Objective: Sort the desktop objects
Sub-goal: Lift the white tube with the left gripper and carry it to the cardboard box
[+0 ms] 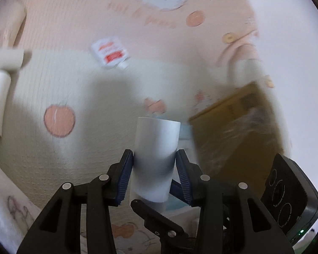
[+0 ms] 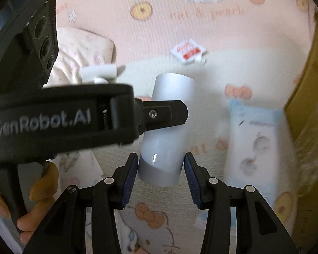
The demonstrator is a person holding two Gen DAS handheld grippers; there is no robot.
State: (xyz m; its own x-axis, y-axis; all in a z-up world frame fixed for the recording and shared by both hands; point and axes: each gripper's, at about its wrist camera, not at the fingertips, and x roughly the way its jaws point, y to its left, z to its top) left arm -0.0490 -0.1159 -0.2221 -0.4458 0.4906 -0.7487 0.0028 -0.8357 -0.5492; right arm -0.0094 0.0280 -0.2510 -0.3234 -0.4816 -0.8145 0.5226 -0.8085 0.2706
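Observation:
My left gripper [image 1: 154, 158] is shut on a white bottle with a silver cap [image 1: 156, 154], held above the patterned cloth. In the right wrist view the same bottle [image 2: 167, 127] hangs from the left gripper's fingers [image 2: 165, 114], which cross in from the left. My right gripper [image 2: 161, 163] brackets the bottle's silver lower end; its left pad [image 2: 131, 177] looks close to it and its right pad [image 2: 190, 177] stands a little off. A small white and red packet [image 1: 110, 51] lies farther back and also shows in the right wrist view [image 2: 188, 51].
A cardboard box [image 1: 237, 127] stands at the right, with its wall [image 2: 307, 84] in the right wrist view. A pale blue tissue pack [image 2: 254, 144] lies beside the box. White tubes [image 1: 2, 76] lie at the left, also in the right wrist view [image 2: 99, 72]. The pink patterned cloth [image 1: 74, 21] covers the surface.

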